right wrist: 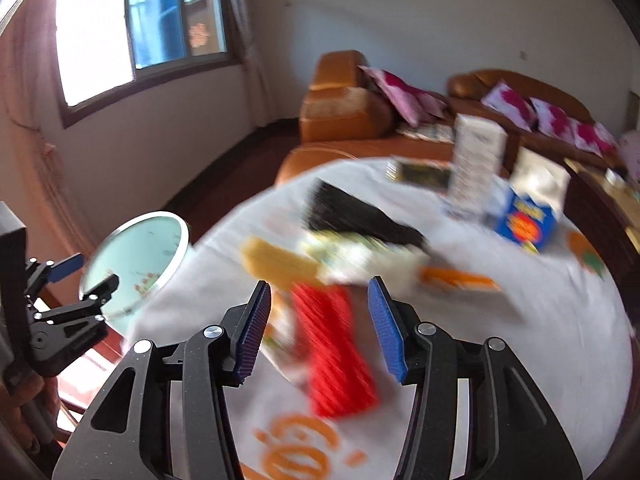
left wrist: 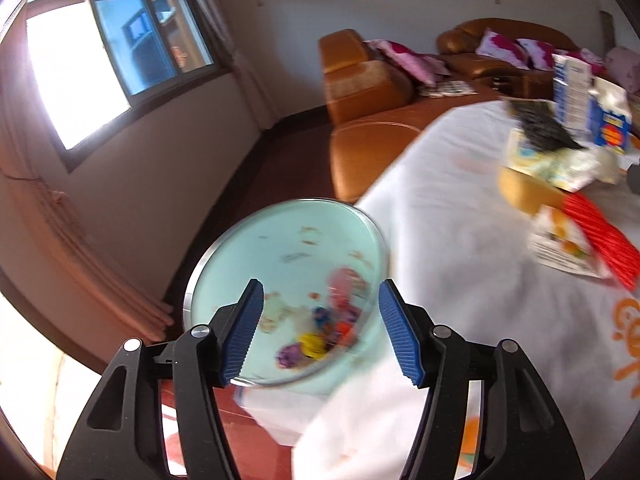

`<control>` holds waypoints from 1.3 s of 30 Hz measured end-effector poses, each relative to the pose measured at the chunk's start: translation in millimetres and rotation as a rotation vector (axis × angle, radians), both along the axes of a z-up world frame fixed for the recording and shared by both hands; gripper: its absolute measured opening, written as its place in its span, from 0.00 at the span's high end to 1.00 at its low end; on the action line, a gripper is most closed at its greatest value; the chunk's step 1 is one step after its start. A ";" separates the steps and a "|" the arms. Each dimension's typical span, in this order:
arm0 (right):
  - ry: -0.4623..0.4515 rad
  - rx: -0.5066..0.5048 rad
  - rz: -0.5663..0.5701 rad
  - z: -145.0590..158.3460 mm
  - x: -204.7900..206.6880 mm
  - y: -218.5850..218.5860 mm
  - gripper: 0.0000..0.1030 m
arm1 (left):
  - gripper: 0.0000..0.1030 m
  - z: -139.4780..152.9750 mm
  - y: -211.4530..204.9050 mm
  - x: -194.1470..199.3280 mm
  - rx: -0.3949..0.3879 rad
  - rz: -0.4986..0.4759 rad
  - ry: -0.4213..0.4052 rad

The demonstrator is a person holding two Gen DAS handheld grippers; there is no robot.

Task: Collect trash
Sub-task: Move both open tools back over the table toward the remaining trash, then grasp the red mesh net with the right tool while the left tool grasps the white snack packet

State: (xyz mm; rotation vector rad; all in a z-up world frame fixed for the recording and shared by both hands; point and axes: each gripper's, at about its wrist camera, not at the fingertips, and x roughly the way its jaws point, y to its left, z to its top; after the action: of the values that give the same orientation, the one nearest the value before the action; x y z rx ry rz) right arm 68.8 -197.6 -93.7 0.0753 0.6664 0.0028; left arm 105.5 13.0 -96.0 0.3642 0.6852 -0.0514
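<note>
Where jaws gape: red wrapper point(right wrist: 334, 350) between.

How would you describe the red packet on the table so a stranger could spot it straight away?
Start at the white tablecloth in front of the orange sofa. In the pile of wrappers near its middle, look just ahead of the right gripper. The red packet is long, ridged and bright red, unlike the yellow packet and black wrapper behind it.

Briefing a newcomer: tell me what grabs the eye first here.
The pale green bin, open at the table's edge with bright scraps inside, sits right before the left tool. On the white cloth, a red ribbed pack lies between the right tool's open fingers. Behind, a blue-and-yellow box stands out.
</note>
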 end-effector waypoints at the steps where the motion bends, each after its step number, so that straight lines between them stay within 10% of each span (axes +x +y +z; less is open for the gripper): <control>1: 0.008 0.001 -0.009 -3.6 -2.9 -4.6 0.51 | 0.42 -2.1 -5.9 -4.1 0.002 -0.012 0.001; 15: 0.198 0.086 0.012 -53.4 9.3 -20.9 0.51 | 0.32 -5.1 -29.3 -21.6 0.005 -0.056 0.001; 17: 0.231 0.103 0.031 -59.0 11.5 -19.5 0.75 | 0.32 -4.0 -30.8 -20.7 0.002 -0.061 0.002; 29: 0.000 0.064 -0.035 -6.0 -59.2 -35.5 0.82 | 0.32 0.7 -81.2 -29.0 -0.064 -0.161 0.060; 39: -0.007 0.012 -0.209 -27.5 -82.7 -96.0 0.82 | 0.19 -16.7 -156.2 -10.3 -0.036 -0.147 0.123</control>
State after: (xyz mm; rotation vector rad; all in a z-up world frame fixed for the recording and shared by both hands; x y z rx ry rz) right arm -13.9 -293.6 -121.2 0.1557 0.6492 -0.1941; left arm 95.2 -143.2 -112.7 0.3788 0.7773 -0.2267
